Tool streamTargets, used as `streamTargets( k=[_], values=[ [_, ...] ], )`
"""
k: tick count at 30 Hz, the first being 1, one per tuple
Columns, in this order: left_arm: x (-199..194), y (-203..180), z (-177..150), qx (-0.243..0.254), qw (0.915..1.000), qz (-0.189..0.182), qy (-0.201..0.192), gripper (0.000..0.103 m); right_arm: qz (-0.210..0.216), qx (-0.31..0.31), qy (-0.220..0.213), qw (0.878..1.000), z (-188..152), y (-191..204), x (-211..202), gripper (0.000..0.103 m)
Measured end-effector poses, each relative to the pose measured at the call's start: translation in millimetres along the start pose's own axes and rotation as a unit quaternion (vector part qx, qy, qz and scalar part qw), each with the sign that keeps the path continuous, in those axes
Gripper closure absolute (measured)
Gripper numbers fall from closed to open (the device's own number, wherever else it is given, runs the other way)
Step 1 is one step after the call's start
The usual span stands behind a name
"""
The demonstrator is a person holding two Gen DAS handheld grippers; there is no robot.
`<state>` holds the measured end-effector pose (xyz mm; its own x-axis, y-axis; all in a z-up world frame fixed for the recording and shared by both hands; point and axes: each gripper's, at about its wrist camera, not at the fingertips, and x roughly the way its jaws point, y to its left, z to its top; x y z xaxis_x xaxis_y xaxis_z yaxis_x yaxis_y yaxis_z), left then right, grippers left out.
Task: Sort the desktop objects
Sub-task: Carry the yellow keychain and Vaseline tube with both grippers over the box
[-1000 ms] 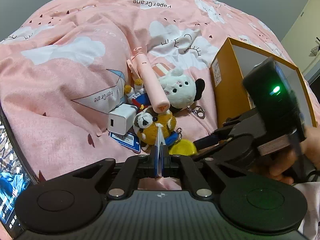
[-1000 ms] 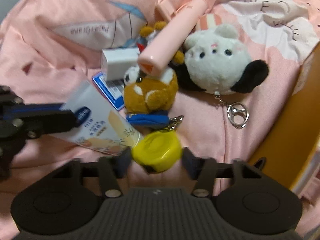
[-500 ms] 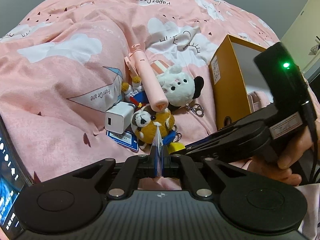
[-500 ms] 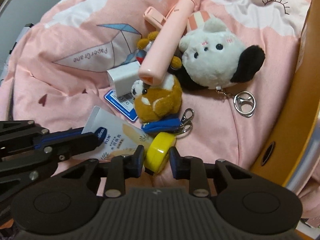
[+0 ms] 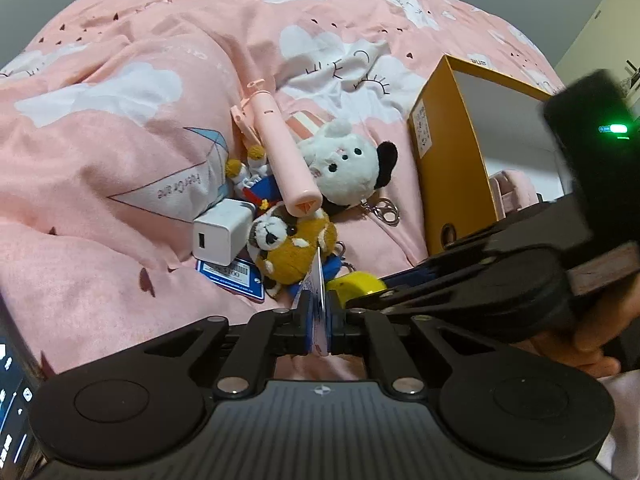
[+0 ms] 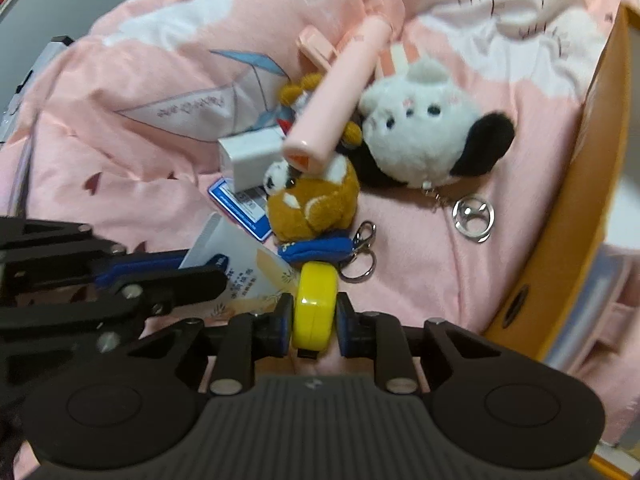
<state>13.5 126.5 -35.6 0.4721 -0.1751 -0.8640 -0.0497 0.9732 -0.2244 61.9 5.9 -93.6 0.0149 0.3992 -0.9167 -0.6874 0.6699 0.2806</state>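
A flat white tube [image 6: 236, 268] is clenched in the left gripper [image 5: 318, 322]; to its right, the yellow tape measure [image 6: 314, 306] is grasped edgewise by the right gripper [image 6: 312, 324], whose jaws have just been closing. A slip is possible if the smooth rim is squeezed off-centre

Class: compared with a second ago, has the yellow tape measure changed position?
Yes. The yellow tape measure has turned on edge, clamped by the right gripper, just below the brown plush.

Yellow round case [image 6: 313, 304] on edge – beside brown plush [image 6: 313, 204] (blanket).
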Motion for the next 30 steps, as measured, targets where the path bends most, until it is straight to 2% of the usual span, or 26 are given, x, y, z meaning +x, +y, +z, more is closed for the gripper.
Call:
streamTargets(
  k=[3, 8, 14, 18, 24, 30],
  values=[
    [-7.5, -2.5, -1.7, 0.003, 0.9999, 0.001, -0.013, 0.099, 0.003, -0.008, -0.022, 1.000, 3.4, -7.3, -25.3, 0.082],
    [-27.3, -16.9, 0.8, 0.016, 0.9987, -0.003, -0.048, 0.099, 0.042, 0.005, -0.067, 0.997, -2.5, -26.9, -68.4, 0.082],
    [-53.5, -41.1, 17.8, 0.036, 0.9946, -0.031, -0.092, 0.099, 0.059, 0.031, -0.123, 0.990, -16.2, -46.5, -123.0, 0.082],
    [-69.2, -64.9, 31.3, 0.063, 0.9886, -0.055, -0.125, 0.099, 0.076, 0.059, -0.169, 0.981, -32.9, -72.4, -166.3, 0.082],
    [-79.1, -99.3, 55.5, 0.099, 0.9776, -0.103, -0.154, 0.099, 0.044, 0.093, -0.213, 0.972, -54.9, -108.6, -210.5, 0.082],
    [-74.1, -125.8, 75.1, 0.123, 0.9697, -0.142, -0.156, 0.099, -0.003, 0.134, -0.213, 0.968, -77.5, -152.5, -228.7, 0.082]
  ],
)
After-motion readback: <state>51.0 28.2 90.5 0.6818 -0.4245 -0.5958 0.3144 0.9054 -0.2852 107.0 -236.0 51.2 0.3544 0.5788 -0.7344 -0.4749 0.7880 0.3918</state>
